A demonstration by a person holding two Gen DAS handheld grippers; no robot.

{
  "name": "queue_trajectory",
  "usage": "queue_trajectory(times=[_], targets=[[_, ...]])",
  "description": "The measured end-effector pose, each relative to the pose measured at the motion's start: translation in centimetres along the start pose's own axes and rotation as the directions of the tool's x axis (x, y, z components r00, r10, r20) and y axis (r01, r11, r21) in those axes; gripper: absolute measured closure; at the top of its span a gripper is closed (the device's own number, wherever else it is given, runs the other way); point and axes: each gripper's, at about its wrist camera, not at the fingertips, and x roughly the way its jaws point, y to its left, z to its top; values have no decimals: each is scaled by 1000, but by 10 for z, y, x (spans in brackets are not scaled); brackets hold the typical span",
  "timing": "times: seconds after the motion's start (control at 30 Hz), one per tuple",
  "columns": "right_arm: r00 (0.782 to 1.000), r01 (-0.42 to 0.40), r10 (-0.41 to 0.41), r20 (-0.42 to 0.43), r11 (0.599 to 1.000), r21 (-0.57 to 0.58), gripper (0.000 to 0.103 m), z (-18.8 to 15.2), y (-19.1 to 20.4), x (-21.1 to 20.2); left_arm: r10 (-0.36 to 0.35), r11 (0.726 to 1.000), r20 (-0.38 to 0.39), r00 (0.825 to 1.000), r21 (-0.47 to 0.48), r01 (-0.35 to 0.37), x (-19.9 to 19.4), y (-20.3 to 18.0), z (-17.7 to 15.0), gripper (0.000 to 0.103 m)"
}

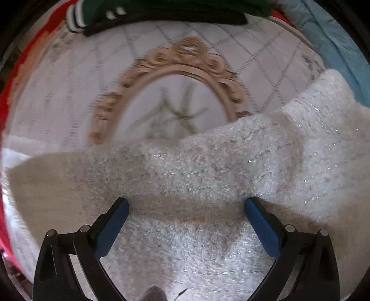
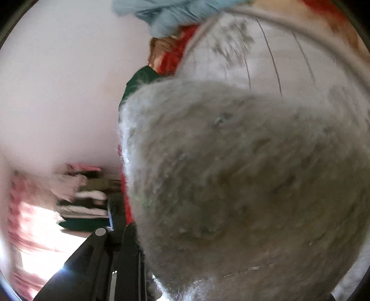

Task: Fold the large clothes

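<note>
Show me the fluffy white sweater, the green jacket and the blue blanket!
fluffy white sweater [image 1: 208,166]: left wrist view, its middle.
green jacket [image 1: 97,10]: left wrist view, by the striped cuff.
blue blanket [image 1: 328,39]: left wrist view, its top fold.

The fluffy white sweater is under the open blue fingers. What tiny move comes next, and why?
Probably lower the left gripper a little and close it. Its blue fingers stand wide apart over the fluffy white glittery sweater and pinch nothing yet, while the other gripper's view is filled with bunched sweater.
</note>
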Motion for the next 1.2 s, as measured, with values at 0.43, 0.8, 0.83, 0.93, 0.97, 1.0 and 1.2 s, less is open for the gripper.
queue_trajectory(times=[0.43,0.8,0.83,0.93,0.97,1.0,1.2], targets=[[972,209,-236,-4,867,-453,77,-36,130,9,-220,953,24,975,-208,220,-20,83,-9,0],[936,113,-344,-76,499,-859,77,-170,237,107,-8,812,217,976,-569,133,-161,296,-135,0],[930,92,-358,-87,454,-886,77,-190,239,122,28,794,220,975,-597,112,-172,315,-152,0],[904,23,-406,-137,364,-931,77,-245,236,159,102,751,215,971,-657,66,-189,347,-186,0],[894,3,-422,-153,348,-937,77,-259,232,169,118,738,211,970,-672,57,-188,350,-188,0],[882,-17,-442,-166,322,-947,77,-274,227,178,134,725,207,969,-688,46,-189,357,-196,0],[834,-109,-514,-201,205,-973,66,-336,195,201,173,682,204,964,-731,33,-189,374,-218,0]])
